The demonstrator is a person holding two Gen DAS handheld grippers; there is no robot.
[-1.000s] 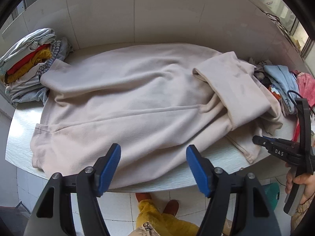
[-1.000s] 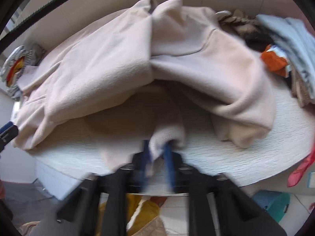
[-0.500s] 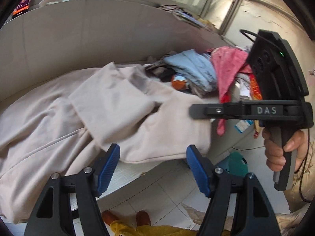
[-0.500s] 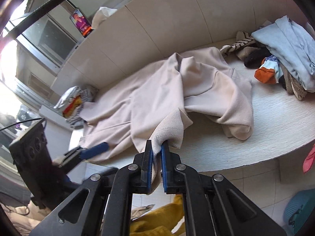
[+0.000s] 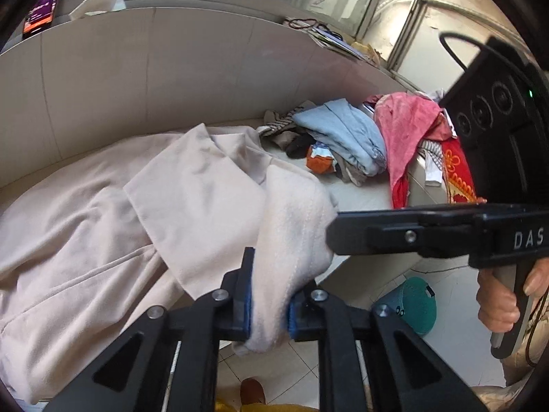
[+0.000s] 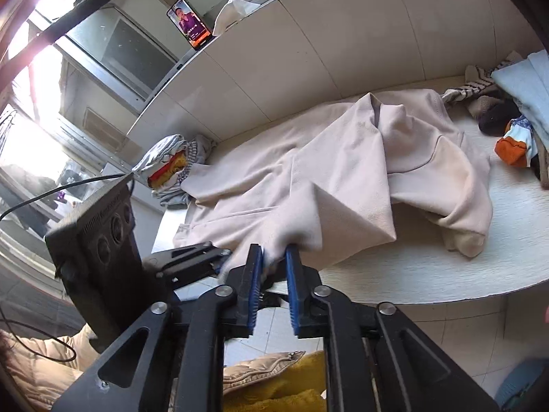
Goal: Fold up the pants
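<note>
**Both grippers pinch pants hem at front edge**

Left gripper (image 5: 269, 304) jaws pressed on a thick bunch of pants (image 5: 103, 226) cloth. Right gripper (image 6: 274, 286) jaws clamp the same end, just beside it. Pants lie lengthwise along the worktop (image 6: 429, 274), long axis running away left from the jaws; held end lifted off the front edge. Clothes pile (image 5: 346, 137) at far right.

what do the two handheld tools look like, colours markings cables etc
Both match: the left tool and right tool have black angular frames with cut-outs, silver rivets and blue ribbed pads. Seen from the left camera, the right one carries white "DAS" lettering, a black box with three round openings and a black cable. The hand is bare.
</note>
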